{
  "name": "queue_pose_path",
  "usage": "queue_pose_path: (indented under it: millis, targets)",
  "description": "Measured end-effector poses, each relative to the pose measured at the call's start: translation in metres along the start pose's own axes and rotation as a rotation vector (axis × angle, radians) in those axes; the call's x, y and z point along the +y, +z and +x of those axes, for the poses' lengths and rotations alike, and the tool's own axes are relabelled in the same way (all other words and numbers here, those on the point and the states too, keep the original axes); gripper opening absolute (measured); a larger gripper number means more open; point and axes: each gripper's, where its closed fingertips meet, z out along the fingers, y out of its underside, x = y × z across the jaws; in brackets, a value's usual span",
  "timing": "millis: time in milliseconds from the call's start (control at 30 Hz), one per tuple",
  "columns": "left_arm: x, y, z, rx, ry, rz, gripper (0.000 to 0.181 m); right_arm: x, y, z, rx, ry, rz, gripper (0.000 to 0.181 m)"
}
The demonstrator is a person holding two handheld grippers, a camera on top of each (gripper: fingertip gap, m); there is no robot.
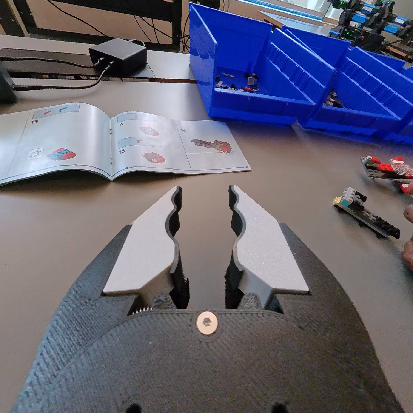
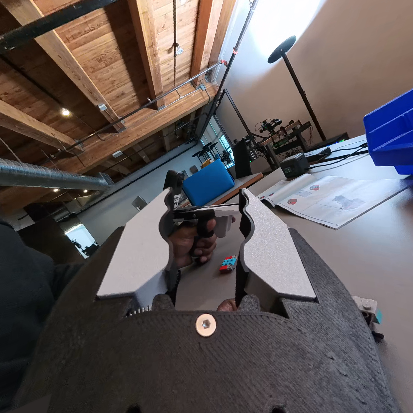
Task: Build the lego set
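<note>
Left gripper [image 1: 203, 190]: jaws parted with nothing between them, held low over the bare grey table [image 1: 279, 223] and aimed toward the open instruction booklet [image 1: 111, 143].

Right gripper [image 2: 204, 194]: likewise spread and empty, tilted so that its view takes in more ceiling than table; a small red-and-blue brick assembly [image 2: 228, 264] lies on the table just ahead of it, close by the inner edge of one finger.

In the left wrist view, the long black chassis [image 1: 366, 214] lies on the table well off to the gripper's right, its long axis running obliquely from far-left to near-right (grey and teal bricks stacked at the far end). A red-and-black sub-build [image 1: 388, 169] lies just beyond it.

Blue bins [image 1: 257, 67] stand at the far edge, the nearest holding loose small pieces.

Judgement: the small assembly is nearer the right gripper; the chassis requires the left gripper to swing right and turn across its long axis.
</note>
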Motion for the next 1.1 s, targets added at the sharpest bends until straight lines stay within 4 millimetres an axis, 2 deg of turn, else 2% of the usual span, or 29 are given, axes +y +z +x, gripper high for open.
queue_pose_path:
  millis: [300,733,1100]
  targets:
    - [0.0039,0.0031,0.0013,-0.017,0.033,-0.031,0.042,-0.0075,-0.0081,-0.0050,-0.026,0.014,0.007,0.057]
    - [0.0030,0.0021,0.0089,-0.056,0.151,-0.019,0.041,-0.0086,-0.0079,-0.0075,-0.037,0.025,0.003,0.057]
    - [-0.0039,-0.0059,0.0058,-0.067,0.104,0.044,0.041,-0.0071,-0.0102,-0.0012,-0.021,0.011,-0.024,0.055]
